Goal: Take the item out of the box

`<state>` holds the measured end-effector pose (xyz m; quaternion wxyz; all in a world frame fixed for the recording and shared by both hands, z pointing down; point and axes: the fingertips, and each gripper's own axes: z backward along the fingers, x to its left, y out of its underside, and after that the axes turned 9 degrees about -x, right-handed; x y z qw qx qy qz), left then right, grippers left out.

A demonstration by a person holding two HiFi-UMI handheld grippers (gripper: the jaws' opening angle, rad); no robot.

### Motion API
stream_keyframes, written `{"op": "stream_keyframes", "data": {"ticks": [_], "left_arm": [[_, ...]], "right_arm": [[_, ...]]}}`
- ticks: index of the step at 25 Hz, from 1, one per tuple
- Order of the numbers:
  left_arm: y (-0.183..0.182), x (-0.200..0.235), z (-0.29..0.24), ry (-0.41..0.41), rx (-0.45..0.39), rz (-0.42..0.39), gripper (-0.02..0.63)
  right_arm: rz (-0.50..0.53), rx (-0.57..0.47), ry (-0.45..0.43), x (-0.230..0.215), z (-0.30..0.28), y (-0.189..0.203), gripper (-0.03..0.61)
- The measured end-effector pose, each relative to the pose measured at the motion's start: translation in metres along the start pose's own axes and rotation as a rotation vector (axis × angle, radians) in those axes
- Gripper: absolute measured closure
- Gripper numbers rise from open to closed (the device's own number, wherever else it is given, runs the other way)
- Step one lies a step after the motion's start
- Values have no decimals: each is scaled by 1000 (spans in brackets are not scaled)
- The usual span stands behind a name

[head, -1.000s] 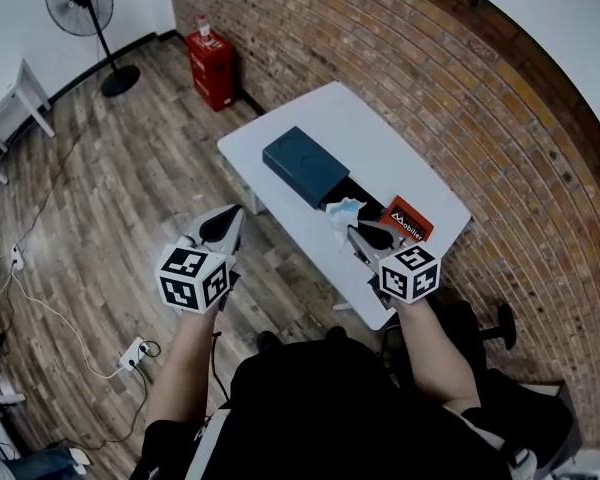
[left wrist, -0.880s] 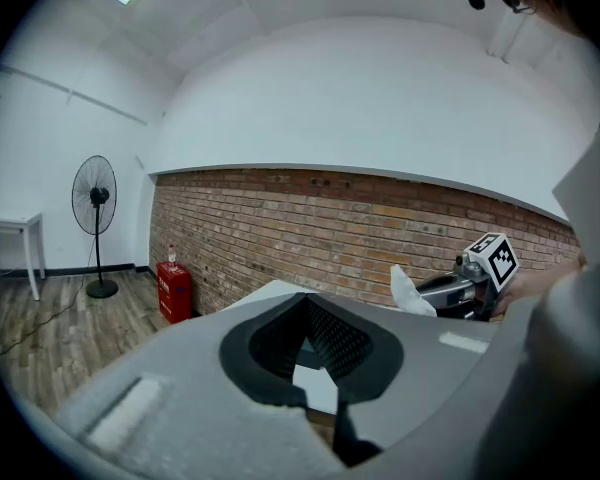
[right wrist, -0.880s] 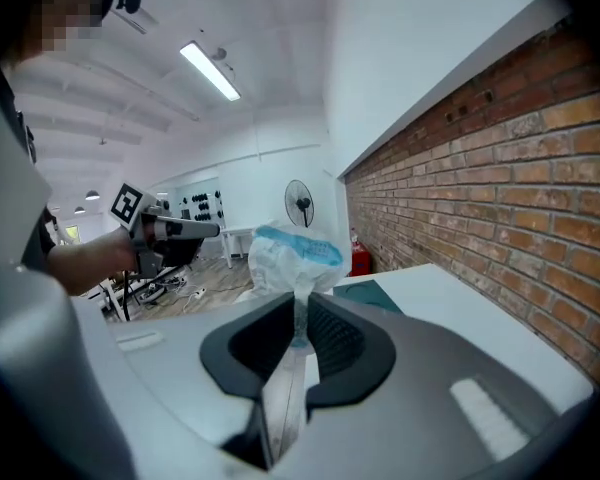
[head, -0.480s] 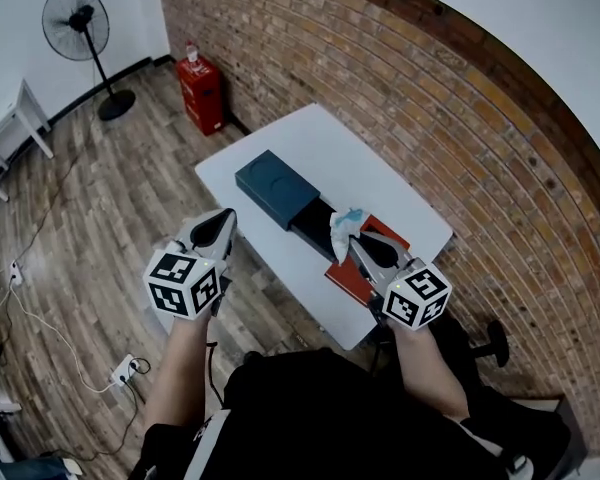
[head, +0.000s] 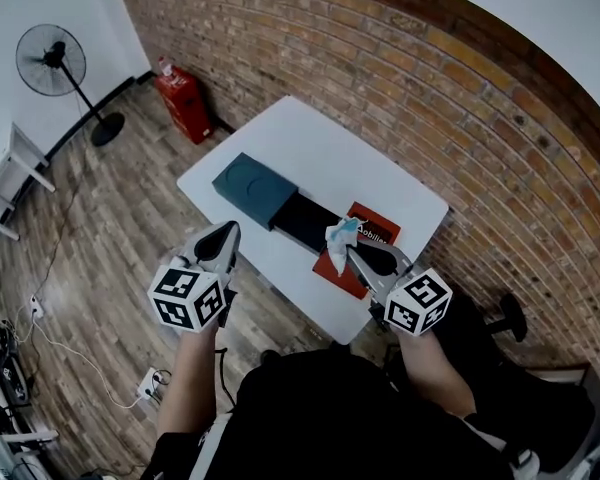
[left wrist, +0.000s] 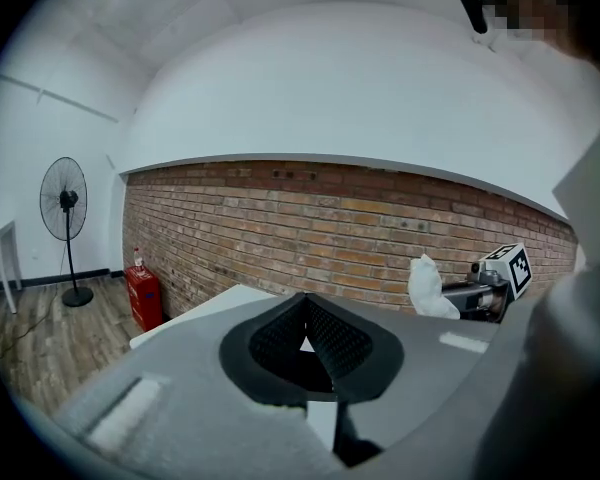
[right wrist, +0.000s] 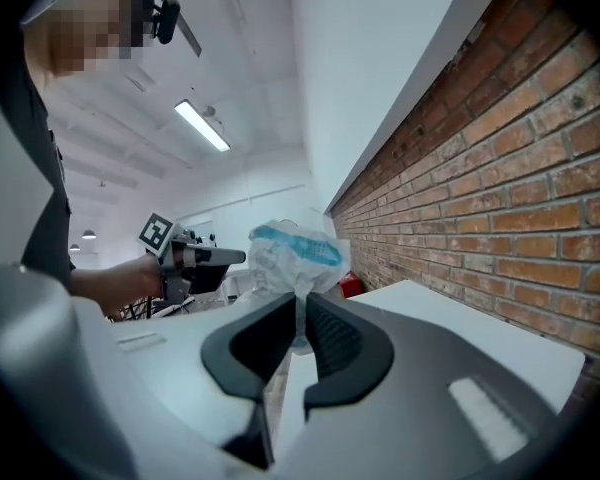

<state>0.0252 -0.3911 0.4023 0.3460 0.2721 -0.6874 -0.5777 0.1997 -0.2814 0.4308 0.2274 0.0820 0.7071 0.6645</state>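
A dark blue box [head: 247,186] lies on the white table [head: 310,148], its black inner tray [head: 304,221] slid out toward a red packet [head: 365,240]. My right gripper [head: 348,252] is shut on a crumpled white bag with blue print [head: 340,235], held up above the red packet's near edge. In the right gripper view the bag [right wrist: 298,254] sticks up from between the pinched pads. My left gripper [head: 229,231] hangs off the table's front edge, shut with nothing in it; its jaws [left wrist: 303,308] meet at the tips. From there the bag [left wrist: 427,288] shows at the right.
A brick wall [head: 460,98] runs behind the table. A standing fan [head: 52,60] and a red cabinet [head: 182,103] are at the back left. A power strip and cables [head: 150,380] lie on the wooden floor. A chair base [head: 508,318] is at the right.
The right gripper has carried the bag from over the black tray back toward the red packet, still pinched. The left gripper has stayed shut and empty at the table's front.
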Motion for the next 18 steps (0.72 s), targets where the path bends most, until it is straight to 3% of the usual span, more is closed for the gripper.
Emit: {"op": "stream_keyframes", "data": {"ticks": [18], "left_arm": [[4,-20,-8,34,4,-4,608]], "right_arm": [[18,13,3,-3,13,-1,548]]}}
